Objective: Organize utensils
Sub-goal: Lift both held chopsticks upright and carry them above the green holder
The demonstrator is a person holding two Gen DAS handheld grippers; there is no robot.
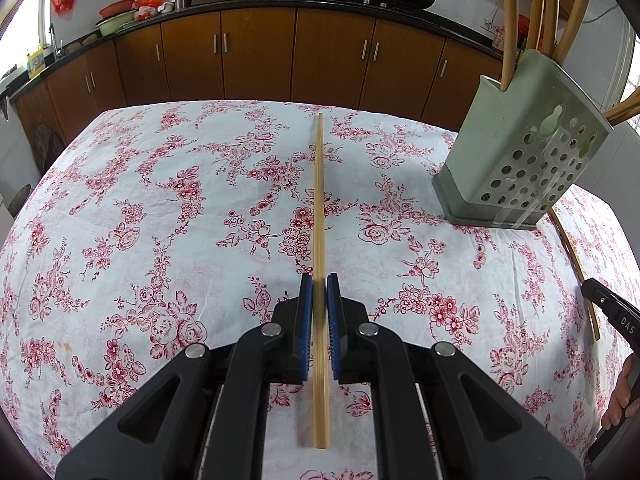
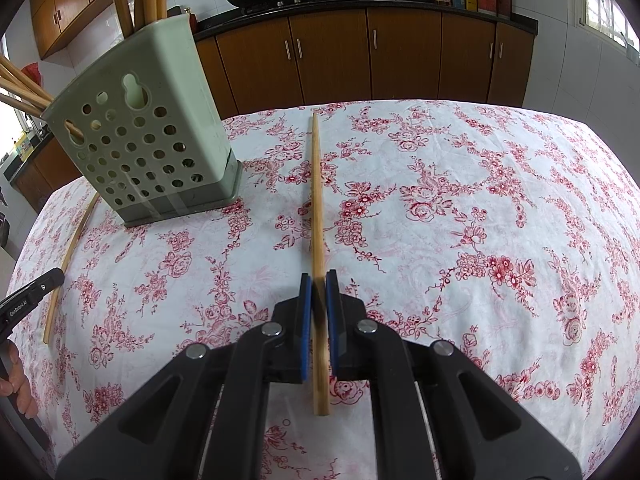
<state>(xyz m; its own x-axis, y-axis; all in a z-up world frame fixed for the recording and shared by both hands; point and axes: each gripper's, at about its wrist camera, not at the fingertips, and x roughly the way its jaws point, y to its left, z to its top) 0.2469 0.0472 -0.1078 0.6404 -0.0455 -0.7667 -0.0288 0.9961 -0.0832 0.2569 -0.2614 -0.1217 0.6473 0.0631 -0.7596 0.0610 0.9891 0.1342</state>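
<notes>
Each hand-held gripper is clenched on its own bamboo chopstick: the left hand-held gripper (image 1: 319, 294) grips the left chopstick (image 1: 319, 216), and the right hand-held gripper (image 2: 319, 292) grips the right chopstick (image 2: 317, 200). Both sticks point forward over the floral cloth of the bench (image 1: 160, 200). The green perforated holder (image 1: 516, 160), already carrying several chopsticks, stands between the two hands. The pick-up looks finished; the step in hand is carrying to the holder. Next, each stick likely needs tipping upright over the holder's open top before release.

Floral-clothed table (image 1: 160, 200) bearing green holder (image 1: 516, 160)
</notes>
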